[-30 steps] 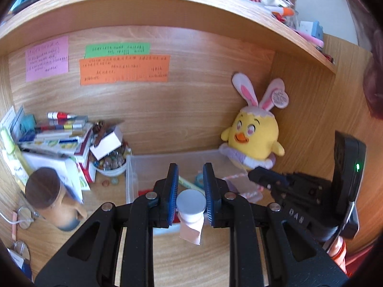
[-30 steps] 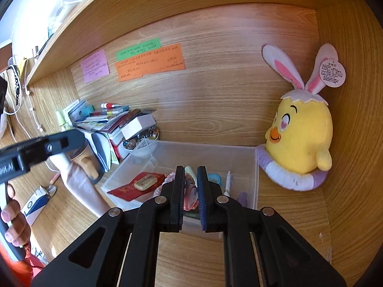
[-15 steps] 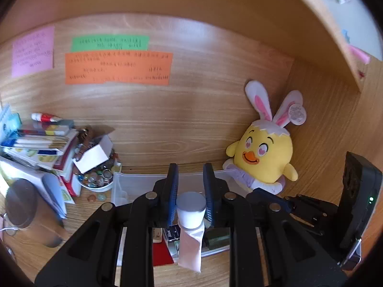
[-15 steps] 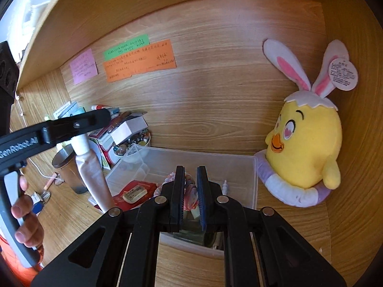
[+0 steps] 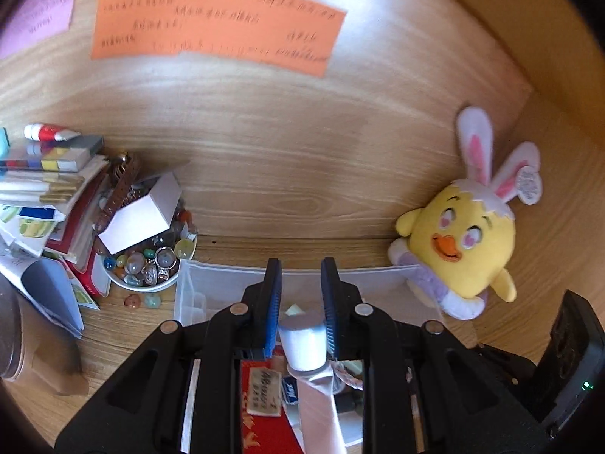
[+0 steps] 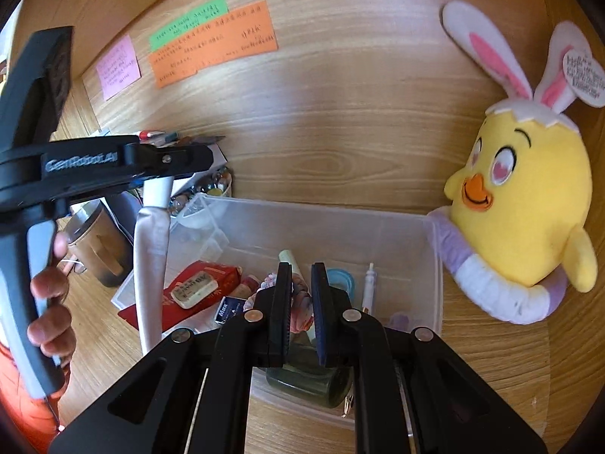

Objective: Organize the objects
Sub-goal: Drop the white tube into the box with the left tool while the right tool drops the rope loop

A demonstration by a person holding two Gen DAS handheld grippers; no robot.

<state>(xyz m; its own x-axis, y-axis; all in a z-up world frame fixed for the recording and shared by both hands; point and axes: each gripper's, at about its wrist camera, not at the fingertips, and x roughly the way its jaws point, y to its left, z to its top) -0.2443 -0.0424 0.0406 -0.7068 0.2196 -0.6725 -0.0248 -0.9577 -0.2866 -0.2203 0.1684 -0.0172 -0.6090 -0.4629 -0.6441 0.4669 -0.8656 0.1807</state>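
Observation:
My left gripper is shut on the white cap of a pale tube, which hangs down over the clear plastic bin. The same tube shows in the right wrist view, held above the bin's left end. In the bin lie a red packet, a small blue box, a pink crochet piece and a small white tube. My right gripper hovers over the bin's near side with its jaws nearly closed and nothing held between them.
A yellow chick plush with bunny ears leans at the bin's right. A bowl of glass marbles, a stack of books and boxes and a brown cup stand at the left. Coloured notes hang on the back wall.
My left gripper has moved forward with the tube, from in front of the bin to over it. My right gripper has crept closer to the bin.

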